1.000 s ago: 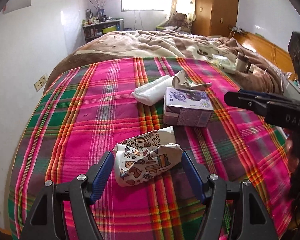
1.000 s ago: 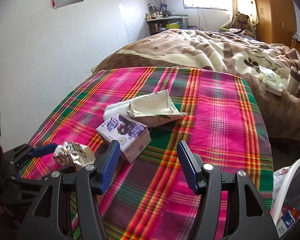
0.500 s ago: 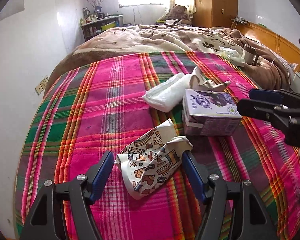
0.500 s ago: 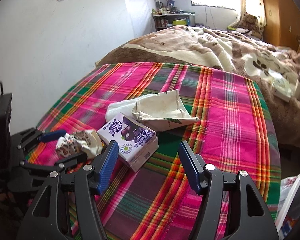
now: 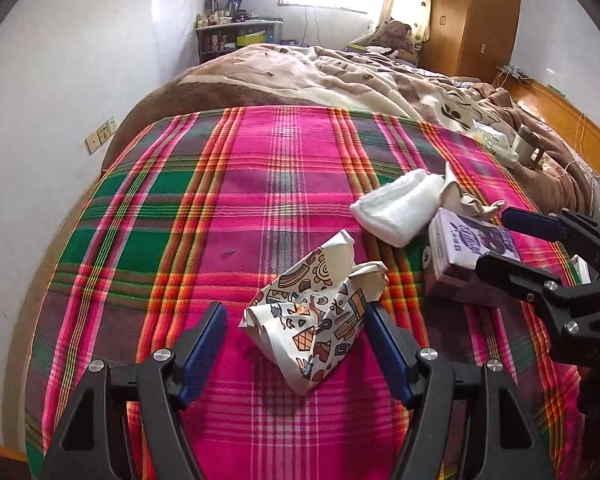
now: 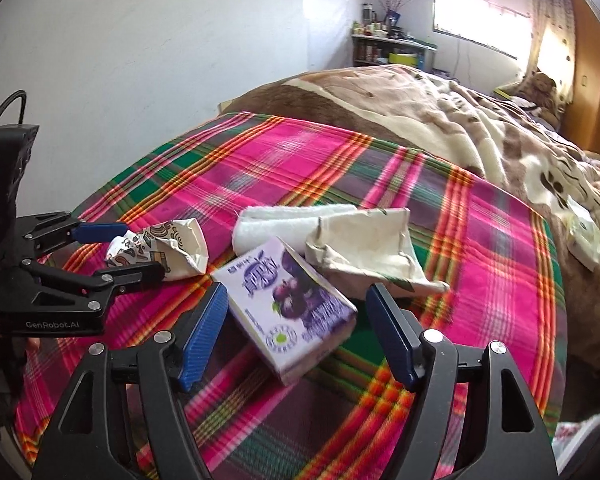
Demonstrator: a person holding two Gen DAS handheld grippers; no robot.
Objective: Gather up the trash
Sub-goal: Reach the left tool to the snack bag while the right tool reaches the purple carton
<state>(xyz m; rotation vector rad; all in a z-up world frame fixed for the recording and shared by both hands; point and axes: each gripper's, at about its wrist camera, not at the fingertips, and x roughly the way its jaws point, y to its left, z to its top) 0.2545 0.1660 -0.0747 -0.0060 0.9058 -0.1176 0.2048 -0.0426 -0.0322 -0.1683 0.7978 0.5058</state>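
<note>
Right gripper (image 6: 296,334), jaws opening, straddles the purple carton (image 6: 286,312) lying flat, its long axis diagonal between them.

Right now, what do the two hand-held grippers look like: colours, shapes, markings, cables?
Both are alike: the left hand-held gripper and the right hand-held gripper have matte black angular frames with triangular cut-outs, silver round screw heads at the joints, and two long fingers faced with ribbed blue pads. From the right wrist view, the left one's body carries white "GenRobot.AI" lettering and a black cable loops from its top.
</note>
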